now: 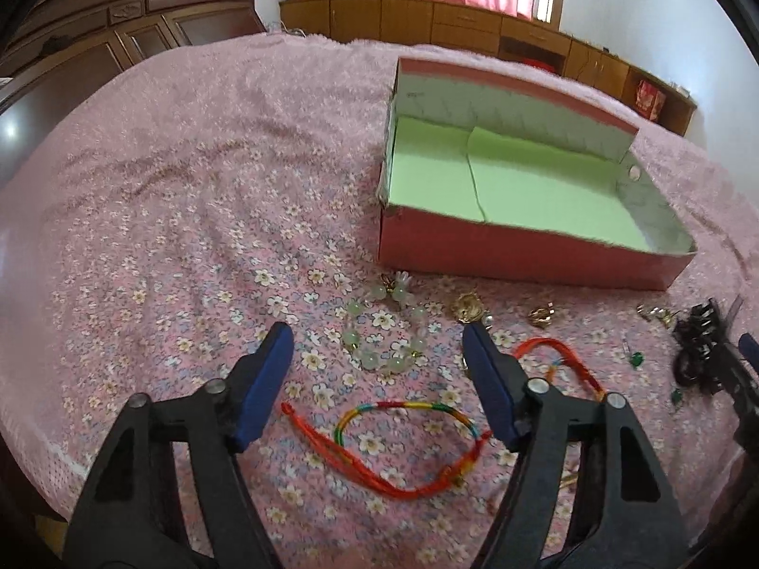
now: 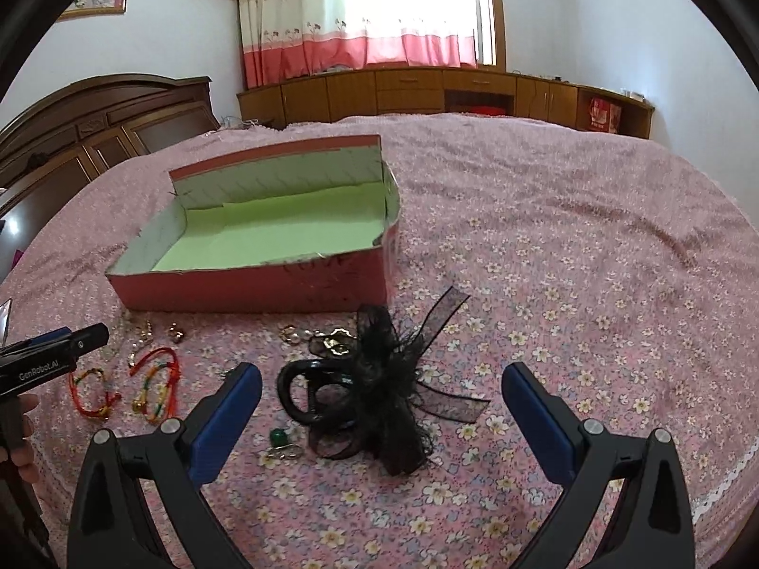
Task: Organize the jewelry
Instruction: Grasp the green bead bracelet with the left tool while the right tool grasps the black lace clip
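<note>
Nothing is sitting yet in the pink cardboard box with the green lining (image 1: 522, 189), lying beyond both pairs of fingers, so the sorting is only beginning. The left gripper (image 1: 379, 346) is hovering spread and empty, the pale green bead bracelet (image 1: 386, 334) between its fingers and the rainbow cord bracelet (image 1: 403, 445) just nearer. The right gripper (image 2: 382, 381) is gaping likewise around the black lace hair clip (image 2: 374, 389) on the pink floral bed (image 2: 593, 284).

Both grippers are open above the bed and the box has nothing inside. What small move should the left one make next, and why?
Probably lower the left gripper onto the pale green bead bracelet. Its jaws stand open and the bracelet lies on the bedspread right between them, apart from the red cord bracelets. The pink box just behind it is open.
</note>
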A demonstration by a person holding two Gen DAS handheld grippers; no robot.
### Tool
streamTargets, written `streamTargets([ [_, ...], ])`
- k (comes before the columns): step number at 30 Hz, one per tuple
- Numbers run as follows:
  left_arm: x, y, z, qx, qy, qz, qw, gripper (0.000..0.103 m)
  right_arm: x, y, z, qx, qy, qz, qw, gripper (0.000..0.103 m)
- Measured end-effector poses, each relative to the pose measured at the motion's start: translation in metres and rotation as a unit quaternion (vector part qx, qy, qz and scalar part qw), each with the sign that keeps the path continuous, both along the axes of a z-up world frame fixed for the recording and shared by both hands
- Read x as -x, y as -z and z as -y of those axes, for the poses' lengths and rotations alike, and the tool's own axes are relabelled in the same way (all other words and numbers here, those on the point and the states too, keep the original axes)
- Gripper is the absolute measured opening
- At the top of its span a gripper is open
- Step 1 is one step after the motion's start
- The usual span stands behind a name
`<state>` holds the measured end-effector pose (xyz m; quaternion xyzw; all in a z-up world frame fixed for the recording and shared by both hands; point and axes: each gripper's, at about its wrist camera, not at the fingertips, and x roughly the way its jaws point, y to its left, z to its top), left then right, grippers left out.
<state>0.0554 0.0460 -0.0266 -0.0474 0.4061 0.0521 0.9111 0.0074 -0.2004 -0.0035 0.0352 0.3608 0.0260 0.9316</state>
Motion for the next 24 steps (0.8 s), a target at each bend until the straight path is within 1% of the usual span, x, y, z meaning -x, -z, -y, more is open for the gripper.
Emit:
streamTargets([
  [3,-0.009,0.008,0.000,0.002,0.006,-0.014,0.9999,0.061,-0.006,0.004,0.004,-0.003,0.001,-0.006,1.000,0.103],
  [6,-0.017,0.014,-0.001,0.002,0.005,-0.022,0.9997,0.058,-0.013,0.010,0.007,-0.013,0.001,-0.022,1.000,0.102],
  [9,-0.022,0.019,-0.003,-0.004,0.001,-0.027,0.9996,0.050,-0.017,0.016,0.008,-0.017,-0.003,-0.031,0.999,0.093],
  [11,-0.023,0.021,-0.004,0.000,0.001,-0.027,0.9996,0.047,-0.020,0.019,0.008,-0.018,-0.009,-0.039,0.999,0.087],
  [13,-0.023,0.021,-0.006,0.004,0.000,-0.025,0.9997,0.040,-0.022,0.024,0.007,-0.020,-0.015,-0.049,0.998,0.079],
  [14,-0.023,0.021,-0.006,0.004,0.001,-0.024,0.9997,0.038,-0.022,0.025,0.007,-0.021,-0.016,-0.051,0.998,0.078],
  [15,-0.023,0.021,-0.006,0.003,0.002,-0.024,0.9997,0.033,-0.022,0.026,0.006,-0.022,-0.017,-0.051,0.998,0.075],
  [17,-0.024,0.020,-0.007,0.003,0.005,-0.022,0.9997,0.029,-0.022,0.027,0.006,-0.028,-0.022,-0.051,0.998,0.071],
  [19,-0.021,0.019,-0.006,0.003,0.007,-0.021,0.9997,0.023,-0.022,0.027,0.005,-0.032,-0.032,-0.052,0.998,0.062],
  [21,-0.018,0.017,-0.005,0.002,0.010,-0.018,0.9998,0.020,-0.021,0.026,0.003,-0.031,-0.038,-0.052,0.997,0.055],
  [24,-0.010,0.014,-0.007,0.002,0.014,-0.018,0.9997,0.016,-0.018,0.026,0.001,-0.031,-0.043,-0.049,0.997,0.054],
])
